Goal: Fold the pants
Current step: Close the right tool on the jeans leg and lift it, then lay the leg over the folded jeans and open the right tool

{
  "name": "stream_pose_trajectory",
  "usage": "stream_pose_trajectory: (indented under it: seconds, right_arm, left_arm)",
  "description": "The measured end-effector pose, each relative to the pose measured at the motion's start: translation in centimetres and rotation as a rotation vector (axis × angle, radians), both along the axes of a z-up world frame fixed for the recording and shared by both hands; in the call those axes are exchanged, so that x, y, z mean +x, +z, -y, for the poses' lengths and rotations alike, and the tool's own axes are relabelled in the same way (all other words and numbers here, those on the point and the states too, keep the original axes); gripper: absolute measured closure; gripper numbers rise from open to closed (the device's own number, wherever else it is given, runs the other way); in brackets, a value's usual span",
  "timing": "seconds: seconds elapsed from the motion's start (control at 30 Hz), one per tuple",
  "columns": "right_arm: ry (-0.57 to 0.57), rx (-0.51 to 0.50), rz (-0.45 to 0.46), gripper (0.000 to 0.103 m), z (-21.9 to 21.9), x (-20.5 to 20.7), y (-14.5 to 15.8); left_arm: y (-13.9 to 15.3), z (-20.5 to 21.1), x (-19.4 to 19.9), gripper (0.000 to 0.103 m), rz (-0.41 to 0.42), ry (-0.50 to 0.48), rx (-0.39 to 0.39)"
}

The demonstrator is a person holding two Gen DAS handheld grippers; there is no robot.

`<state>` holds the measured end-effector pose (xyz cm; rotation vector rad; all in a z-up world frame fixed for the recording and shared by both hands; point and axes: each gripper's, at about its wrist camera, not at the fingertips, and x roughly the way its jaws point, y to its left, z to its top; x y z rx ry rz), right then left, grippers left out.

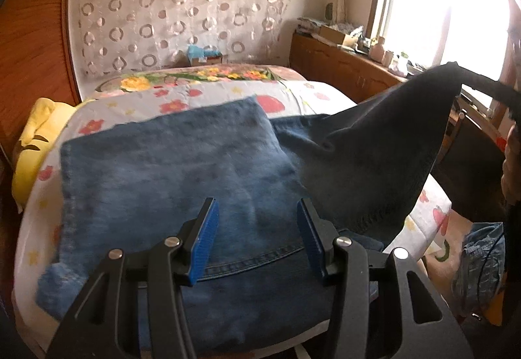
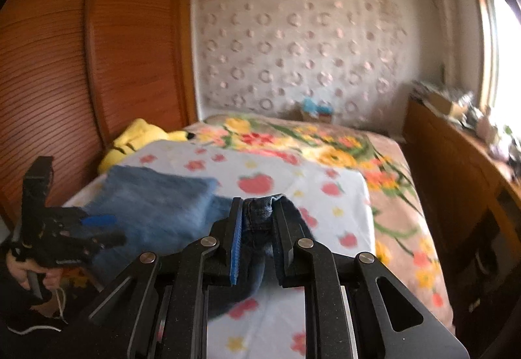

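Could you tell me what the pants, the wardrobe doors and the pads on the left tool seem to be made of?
The pants look like blue denim: faded wash, visible seam stitching. The wardrobe doors look like reddish-brown wood or wood veneer with fine horizontal ribbing and a slight sheen. The pads on the open left tool appear to be blue ribbed rubber or plastic; which one is unclear.

No legible text, label, brand, number or sign appears in either of my wrist views. The small pale marking on the body of my left gripper [image 2: 65, 241], seen from my right wrist, is too blurred to read.
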<state>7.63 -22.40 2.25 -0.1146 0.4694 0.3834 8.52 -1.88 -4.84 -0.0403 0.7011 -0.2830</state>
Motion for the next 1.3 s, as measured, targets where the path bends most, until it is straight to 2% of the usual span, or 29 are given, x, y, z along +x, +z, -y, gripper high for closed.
stream_pose_trajectory:
  seconds: [0.3, 0.67, 0.87, 0.93, 0.97, 1.3]
  right_arm:
    - [0.181, -0.015, 0.04, 0.089, -8.5, 1.1, 1.7]
    - [0.357, -0.035, -0.007, 0.09, -17.1, 1.8, 0.4]
    - [0.372, -0.037, -0.093, 0.088, -18.8, 2.3, -2.6]
    - [0.363, -0.031, -0.109, 0.079, -18.9, 2.6, -3.0]
    - [0.363, -0.028, -0.114, 0.079, -18.9, 2.6, -3.2]
    - [0.343, -0.052, -0.096, 0.075, -18.4, 1.9, -3.3]
  left_arm:
    - [1.0, -3.8, -1.6, 0.054, 0.039, 0.076, -0.007]
    - [0.6, -7.5, -3.0, 0.054, 0.047, 0.145, -0.022]
    - [0.0, -8.7, -3.1, 0.054, 0.04, 0.164, -0.041]
    - [-0.1, -8.8, -3.1, 0.054, 0.039, 0.166, -0.042]
    - [-0.2, -8.9, -3.1, 0.054, 0.038, 0.17, -0.043]
    - [-0.5, -8.7, -3.0, 0.054, 0.033, 0.169, -0.043]
